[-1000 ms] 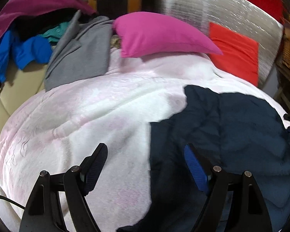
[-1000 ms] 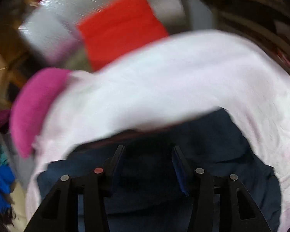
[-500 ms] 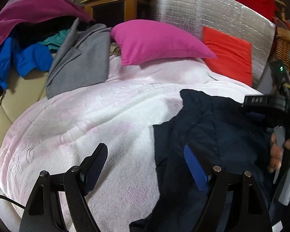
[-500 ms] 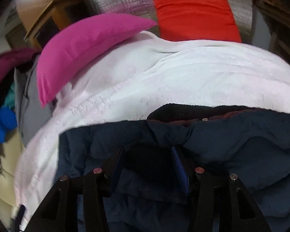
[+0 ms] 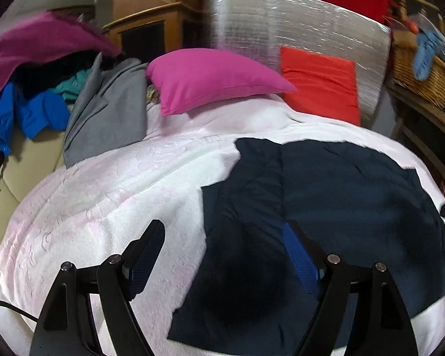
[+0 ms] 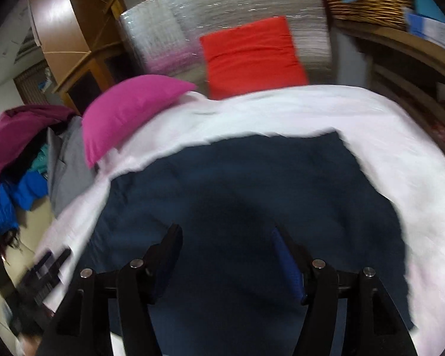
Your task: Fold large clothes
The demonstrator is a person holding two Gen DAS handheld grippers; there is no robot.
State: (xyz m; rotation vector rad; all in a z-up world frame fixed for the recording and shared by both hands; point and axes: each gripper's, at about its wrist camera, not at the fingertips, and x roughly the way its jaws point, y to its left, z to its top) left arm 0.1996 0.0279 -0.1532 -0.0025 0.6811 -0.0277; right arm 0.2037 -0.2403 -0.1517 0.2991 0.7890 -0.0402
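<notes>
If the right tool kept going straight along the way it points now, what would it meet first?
Most likely the navy garment spread on the white blanket: the open right tool points onto its dark fabric. Depth is unclear in this blurred view, but nothing else shows in between.

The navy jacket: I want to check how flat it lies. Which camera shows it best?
The left wrist view: the navy jacket is sharp there, with seams and left edge visible on the white blanket. The right wrist view centres it but is motion-blurred.
</notes>
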